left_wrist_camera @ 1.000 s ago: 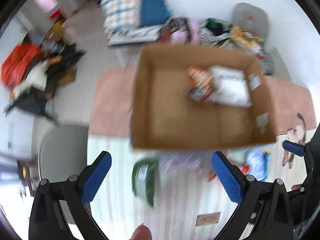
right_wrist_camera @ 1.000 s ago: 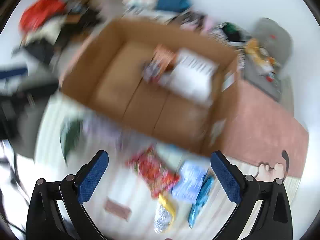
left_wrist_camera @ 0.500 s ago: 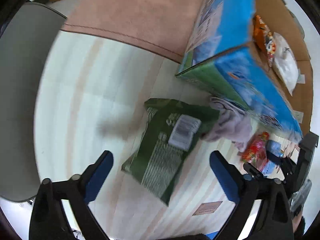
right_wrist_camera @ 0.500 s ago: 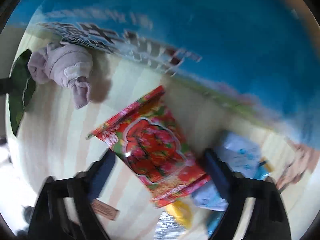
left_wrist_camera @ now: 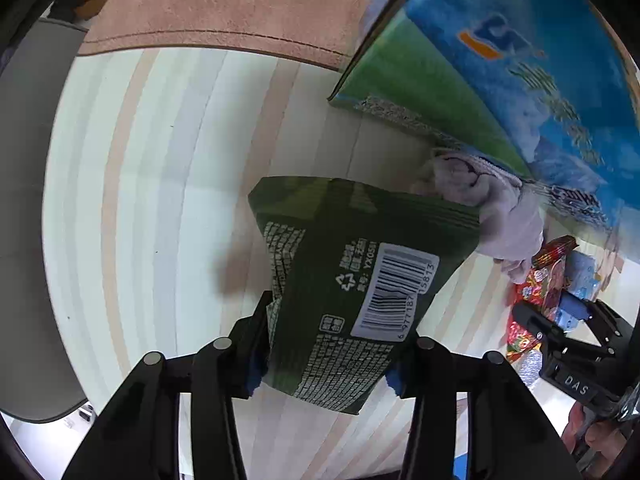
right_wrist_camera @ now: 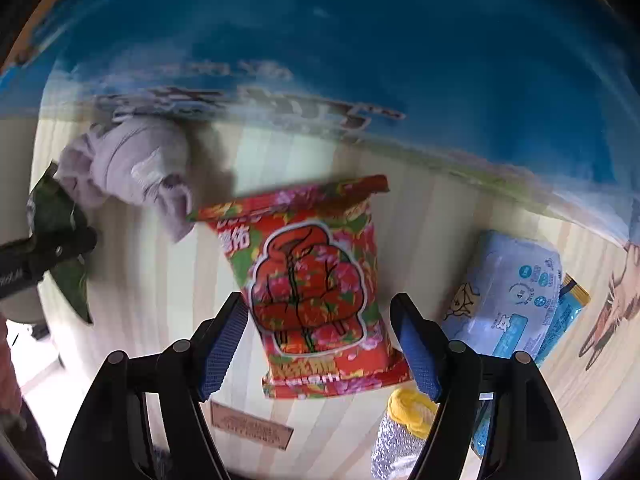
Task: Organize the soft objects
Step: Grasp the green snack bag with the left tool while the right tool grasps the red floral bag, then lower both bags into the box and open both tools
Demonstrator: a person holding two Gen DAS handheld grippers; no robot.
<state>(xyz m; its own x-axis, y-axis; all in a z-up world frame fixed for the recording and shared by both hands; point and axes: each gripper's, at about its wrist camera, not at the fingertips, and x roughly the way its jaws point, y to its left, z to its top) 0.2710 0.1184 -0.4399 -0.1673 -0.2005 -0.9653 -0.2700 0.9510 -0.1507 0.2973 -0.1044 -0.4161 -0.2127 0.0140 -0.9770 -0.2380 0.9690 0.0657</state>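
My left gripper point(left_wrist_camera: 326, 354) pinches the lower end of the green packet point(left_wrist_camera: 352, 280), which rises off the striped mat point(left_wrist_camera: 160, 160) beside the lilac cloth bundle point(left_wrist_camera: 500, 208); my right gripper point(right_wrist_camera: 320, 344) has its fingers spread on either side of the red snack bag point(right_wrist_camera: 316, 288), and I cannot tell whether the pads touch it; the bag lies flat on the mat before the blue box point(right_wrist_camera: 360, 40), with a pale blue wipes pack point(right_wrist_camera: 516, 304) just beside it.

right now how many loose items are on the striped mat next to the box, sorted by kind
snack packets: 2, the green packet and the red packet
rolled cloth: 1, the lilac cloth
wipes pack: 1, the pale blue pack
blue sachet: 1
yellow and silver item: 1
total: 6
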